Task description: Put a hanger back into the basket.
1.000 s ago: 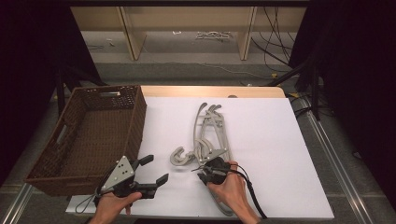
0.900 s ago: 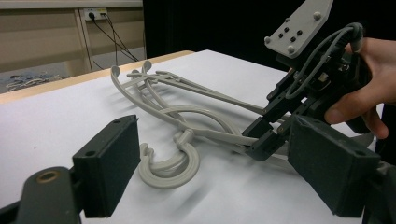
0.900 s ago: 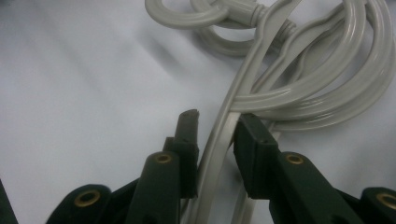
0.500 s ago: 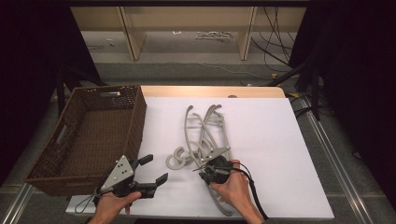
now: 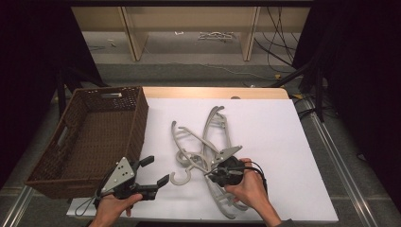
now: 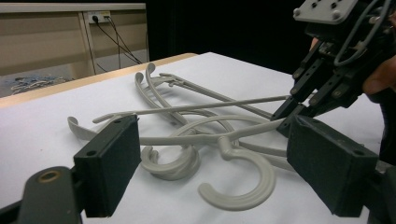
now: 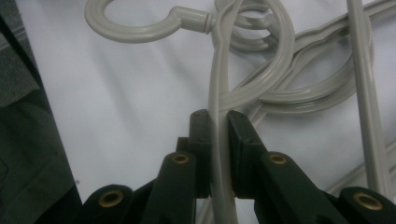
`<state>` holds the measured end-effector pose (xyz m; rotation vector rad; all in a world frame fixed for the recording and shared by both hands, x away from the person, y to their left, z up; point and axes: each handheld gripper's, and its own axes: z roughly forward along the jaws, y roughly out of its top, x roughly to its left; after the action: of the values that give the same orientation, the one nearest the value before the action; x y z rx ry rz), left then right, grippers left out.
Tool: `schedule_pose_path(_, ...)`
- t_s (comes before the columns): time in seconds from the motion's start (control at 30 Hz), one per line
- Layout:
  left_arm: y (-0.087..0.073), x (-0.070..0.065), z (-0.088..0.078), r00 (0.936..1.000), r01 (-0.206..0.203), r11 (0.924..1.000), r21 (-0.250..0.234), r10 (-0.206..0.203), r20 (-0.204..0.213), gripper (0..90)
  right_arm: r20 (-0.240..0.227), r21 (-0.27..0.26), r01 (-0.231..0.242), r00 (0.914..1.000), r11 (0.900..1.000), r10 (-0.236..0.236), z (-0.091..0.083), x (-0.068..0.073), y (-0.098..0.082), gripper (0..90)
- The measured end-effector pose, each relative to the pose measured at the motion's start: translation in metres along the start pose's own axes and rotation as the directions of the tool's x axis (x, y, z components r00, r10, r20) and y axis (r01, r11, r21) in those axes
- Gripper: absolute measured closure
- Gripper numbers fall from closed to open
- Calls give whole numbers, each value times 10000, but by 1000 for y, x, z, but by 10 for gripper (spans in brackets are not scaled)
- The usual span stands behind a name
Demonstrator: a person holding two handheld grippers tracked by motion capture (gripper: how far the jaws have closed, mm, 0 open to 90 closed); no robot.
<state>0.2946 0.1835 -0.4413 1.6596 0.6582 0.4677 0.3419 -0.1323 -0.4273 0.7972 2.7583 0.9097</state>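
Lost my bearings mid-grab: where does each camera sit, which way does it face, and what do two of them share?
High view: above the near table edge, facing forward and down on basket, hangers, both hands.
Left gripper view: on the left gripper, jaws open, facing level across the hangers toward the right gripper.
Right gripper view: on the right gripper, shut on a hanger arm.
Shared: the hanger hooks.

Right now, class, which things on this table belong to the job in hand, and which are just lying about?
In the job:
- right gripper, shut on the lifted hanger
- pile of grey hangers
- left gripper, jaws open, holding nothing
- probably the wicker basket

Lying about:
- cables on the floor
- wooden shelving
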Motion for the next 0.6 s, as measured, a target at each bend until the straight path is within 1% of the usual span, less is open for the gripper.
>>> schedule_pose_path(0.03, 0, 0, 0, 10000, -13, 10000, 75, 14, -76, 178, -3, -15, 37, 10000, 10000, -37, -2, 1, -1, 817)
schedule_pose_path(0.07, 1, 0, 0, 9997, -201, 9997, 101, 203, -116, 181, -100, 22, 195, 9998, 9998, -195, -4, 0, -2, 817)
schedule_pose_path(0.1, 1, 0, 1, 9994, -306, 9995, 80, 307, -184, 182, -116, 62, 357, 9993, 9993, -356, -7, 0, -2, 817)
schedule_pose_path(0.13, 1, 0, 1, 9994, -306, 9995, 80, 307, -184, 183, -116, 62, 357, 9993, 9993, -356, -7, 0, -2, 817)
schedule_pose_path(0.17, 1, 1, 3, 9968, -650, 9977, 180, 658, -458, 183, -167, 59, 442, 9989, 9990, -441, -10, 0, -3, 817)
schedule_pose_path(0.2, 1, 2, 5, 9949, -780, 9966, 253, 795, -629, 183, -272, 46, 714, 9971, 9974, -713, -13, 0, -5, 817)
schedule_pose_path(0.27, 1, 5, 11, 9900, -1083, 9923, 594, 1131, -847, 187, -459, 26, 958, 9944, 9954, -956, -17, -1, -7, 817)
schedule_pose_path(0.3, 1, 6, 13, 9860, -1288, 9890, 729, 1355, -968, 203, -476, 49, 1043, 9934, 9945, -1039, -20, 0, -8, 818)
schedule_pose_path(0.33, 1, 6, 16, 9834, -1417, 9863, 846, 1501, -1019, 212, -574, -29, 1084, 9925, 9941, -1084, -23, 0, -9, 818)
schedule_pose_path(0.37, 1, 6, 18, 9818, -1516, 9832, 1013, 1617, -999, 215, -592, -108, 1079, 9923, 9941, -1083, -25, 1, -11, 818)
schedule_pose_path(0.4, 1, 7, 19, 9809, -1559, 9820, 1069, 1667, -1005, 217, -636, -125, 1187, 9908, 9929, -1192, -27, 1, -12, 818)
schedule_pose_path(0.43, 1, 7, 22, 9790, -1654, 9791, 1184, 1775, -1007, 220, -639, -103, 1180, 9909, 9930, -1184, -28, 2, -12, 818)
schedule_pose_path(0.47, 1, 8, 24, 9768, -1756, 9762, 1272, 1889, -1010, 224, -768, -248, 1238, 9891, 9920, -1253, -29, 2, -13, 818)
schedule_pose_path(0.5, 1, 7, 27, 9781, -1691, 9747, 1459, 1841, -965, 226, -793, -256, 1263, 9886, 9917, -1279, -31, 1, -14, 819)
schedule_pose_path(0.53, 1, 8, 30, 9744, -1924, 9691, 1545, 2073, -870, 226, -770, -338, 1166, 9899, 9926, -1189, -33, 2, -15, 819)
schedule_pose_path(0.6, -1, 8, 36, 9730, -2032, 9630, 1773, 2188, -732, 226, -889, -440, 1160, 9888, 9923, -1196, -37, 0, -16, 819)
